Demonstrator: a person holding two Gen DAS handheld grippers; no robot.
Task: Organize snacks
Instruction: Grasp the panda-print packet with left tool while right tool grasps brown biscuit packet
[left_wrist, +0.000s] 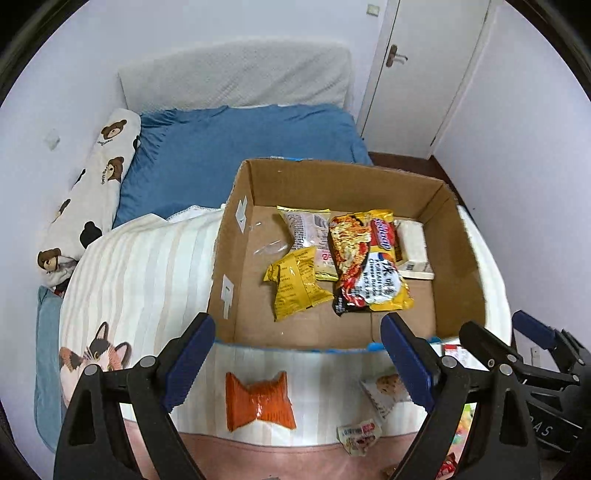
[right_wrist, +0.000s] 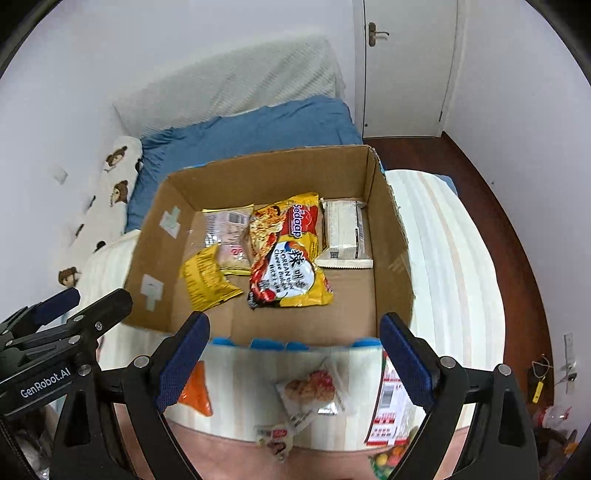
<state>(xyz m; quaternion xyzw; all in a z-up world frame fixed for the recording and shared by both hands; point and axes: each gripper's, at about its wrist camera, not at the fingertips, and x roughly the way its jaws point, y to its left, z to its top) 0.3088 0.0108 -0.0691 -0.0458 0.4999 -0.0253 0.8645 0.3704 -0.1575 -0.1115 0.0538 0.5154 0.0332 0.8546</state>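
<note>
Bedroom scene: we see a bed with a cream striped blanket (left_wrist: 147, 266), blue sheet (left_wrist: 229, 147) behind it, bear-print pillow (left_wrist: 99, 184) along the left wall, white door (right_wrist: 402, 66) at the back. Open brown cardboard box (left_wrist: 458, 258) sits on the blanket. Inside it: a yellow-and-red instant noodle packet (left_wrist: 365, 262) in the middle, a small crumpled yellow foil packet (left_wrist: 295, 284) just left of it and touching, a pale pink packet (left_wrist: 306, 229) partly under both, and a white wrapped block (left_wrist: 413, 243) at the right, against the noodle packet's edge. Outside, on the blanket in front of the box: an orange snack packet (left_wrist: 258, 402), a white biscuit packet with a cookie picture (right_wrist: 310, 391), a tiny white sachet (left_wrist: 358, 435) near the blanket edge, and a red-and-white printed packet (right_wrist: 391, 402) at the right. Our left claw (left_wrist: 297, 365) is released, jaws wide, nothing between them, above the near box wall. Our right claw (right_wrist: 291, 365) is likewise released and empty, above the same wall. Both sit side by side, each visible in the other's view.
</note>
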